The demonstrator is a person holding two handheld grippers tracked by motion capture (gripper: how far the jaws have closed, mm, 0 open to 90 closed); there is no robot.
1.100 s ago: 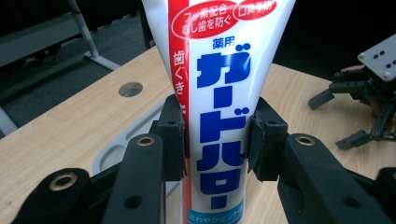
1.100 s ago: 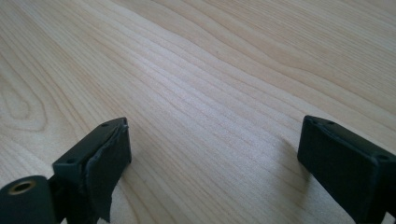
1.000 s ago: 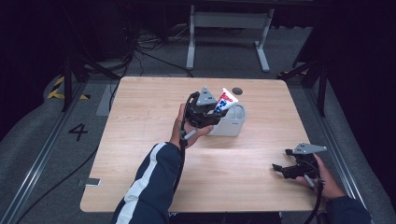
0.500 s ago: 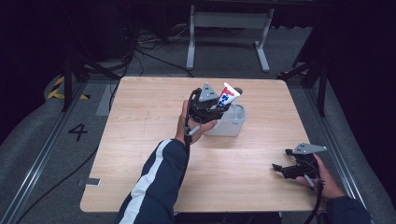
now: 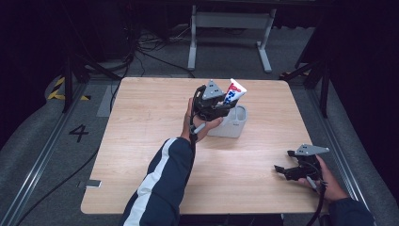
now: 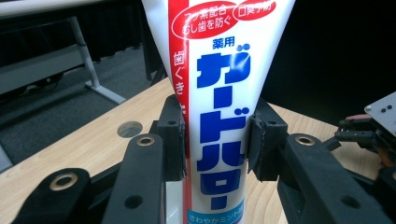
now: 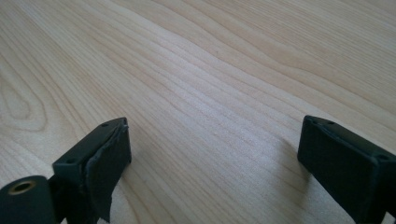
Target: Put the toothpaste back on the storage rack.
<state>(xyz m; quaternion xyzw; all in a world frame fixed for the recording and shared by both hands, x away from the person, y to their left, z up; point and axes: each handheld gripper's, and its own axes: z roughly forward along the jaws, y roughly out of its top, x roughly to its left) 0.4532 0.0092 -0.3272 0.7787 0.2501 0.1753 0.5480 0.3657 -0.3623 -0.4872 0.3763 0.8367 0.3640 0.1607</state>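
A: From the high view, we hold the toothpaste tube [image 5: 234,91] in our left gripper [image 5: 214,104], directly above the white cup [image 5: 229,123] near the table's [image 5: 141,141] middle. The tube's long axis runs nearly upright, leaning up and to the right, its lower end hidden at the cup's mouth. Our left forearm reaches in diagonally, wrist bent toward the cup.

B: And our right gripper [image 5: 288,170] rests low near the right edge, well apart, so the left does this.

A: In the left gripper view, both pads [image 6: 258,140] press the tube [image 6: 219,116] at its middle, clamped firmly; our likely move is straight down.

B: In the right gripper view, our jaws stand wide apart over bare wood [image 7: 210,70], holding nothing.
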